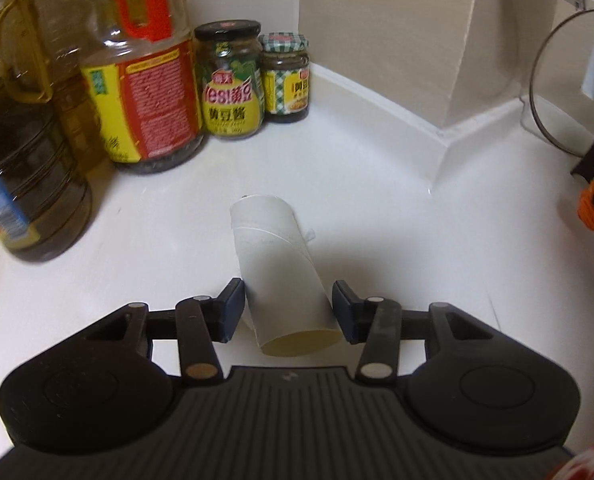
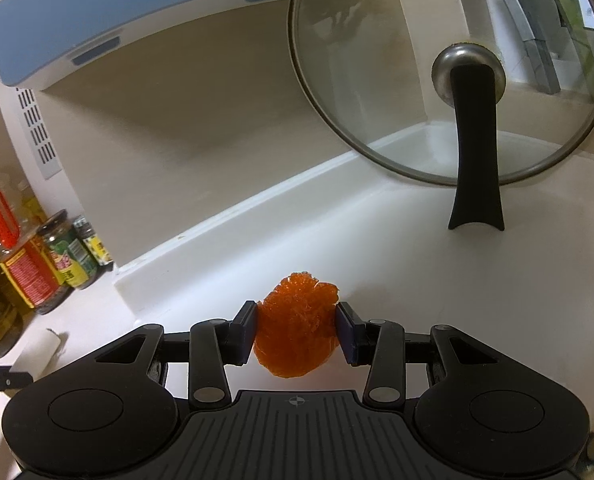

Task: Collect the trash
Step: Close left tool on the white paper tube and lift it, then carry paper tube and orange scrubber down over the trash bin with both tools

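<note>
The cardboard tube (image 1: 283,276) lies on the white counter (image 1: 417,248), its long axis pointing away from the left gripper (image 1: 288,312), whose half-closed jaws stand on both sides of its near end and seem to touch it. The right gripper (image 2: 296,334), further right, holds an orange mesh ball (image 2: 295,330).

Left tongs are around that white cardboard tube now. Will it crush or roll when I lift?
The cardboard tube is hollow and thin-walled, so a hard squeeze would likely dent it. It looks light. Lying on its side on the counter, it could roll if released.
</note>
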The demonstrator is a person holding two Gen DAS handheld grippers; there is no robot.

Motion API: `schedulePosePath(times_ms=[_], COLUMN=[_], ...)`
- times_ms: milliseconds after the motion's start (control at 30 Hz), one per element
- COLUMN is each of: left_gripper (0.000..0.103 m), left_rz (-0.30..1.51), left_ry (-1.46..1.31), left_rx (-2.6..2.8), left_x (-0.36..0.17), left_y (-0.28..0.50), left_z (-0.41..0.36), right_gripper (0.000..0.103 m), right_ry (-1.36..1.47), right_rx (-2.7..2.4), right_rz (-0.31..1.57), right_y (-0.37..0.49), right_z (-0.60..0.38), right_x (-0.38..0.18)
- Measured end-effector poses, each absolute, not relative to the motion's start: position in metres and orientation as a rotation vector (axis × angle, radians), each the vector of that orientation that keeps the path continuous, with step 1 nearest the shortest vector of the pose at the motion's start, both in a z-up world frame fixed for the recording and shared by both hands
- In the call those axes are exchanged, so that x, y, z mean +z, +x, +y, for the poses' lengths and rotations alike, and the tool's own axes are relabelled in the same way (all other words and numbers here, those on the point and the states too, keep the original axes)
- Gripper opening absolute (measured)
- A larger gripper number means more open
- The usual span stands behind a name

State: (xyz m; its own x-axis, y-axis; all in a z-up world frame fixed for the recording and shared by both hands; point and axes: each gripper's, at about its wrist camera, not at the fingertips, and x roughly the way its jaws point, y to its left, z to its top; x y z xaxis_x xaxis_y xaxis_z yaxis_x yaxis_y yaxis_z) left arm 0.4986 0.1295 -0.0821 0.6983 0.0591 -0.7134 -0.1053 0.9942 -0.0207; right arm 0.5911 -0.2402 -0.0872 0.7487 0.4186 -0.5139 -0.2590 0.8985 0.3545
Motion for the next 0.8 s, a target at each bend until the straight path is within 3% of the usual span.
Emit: schedulePosePath(times_ms=[100,167,233,400,567,800], left_gripper=[0.046,0.061,0.066,0.065,0.052,0.048], left_rz=[0.799,0.8,0.793,0.828,0.87,0.879], left_ry=[-0.067,-0.059,-0.057,-0.058,-0.087,-0.077], left_rx=[0.098,0.117,0.136,0.167,0.186,0.188], left_x=[-0.08,-0.08,-0.079,-0.085,-0.093,-0.094], left_y=[0.492,0.494,0.497,0.514,0.524,0.529], left_z=[0.133,0.133,0.133,0.131,0.134,0.134], right_gripper=[0.042,0.042,0.042,0.042,0.042,0.042], right_ry=[0.267,0.264,0.262,0.262,0.256,0.248], right_rx=[0.389,0.395,0.397,0.397,0.391,0.388], right_rz=[0.626,0.631,0.635,0.633,0.626,0.631], right_y=[0.584,0.581,0.578,0.574,0.57,0.567], right_z=[-0.238,-0.236,-0.234,-0.233,-0.236,-0.238], right_x=[-0.085,-0.085,-0.085,-0.082,-0.079,-0.079])
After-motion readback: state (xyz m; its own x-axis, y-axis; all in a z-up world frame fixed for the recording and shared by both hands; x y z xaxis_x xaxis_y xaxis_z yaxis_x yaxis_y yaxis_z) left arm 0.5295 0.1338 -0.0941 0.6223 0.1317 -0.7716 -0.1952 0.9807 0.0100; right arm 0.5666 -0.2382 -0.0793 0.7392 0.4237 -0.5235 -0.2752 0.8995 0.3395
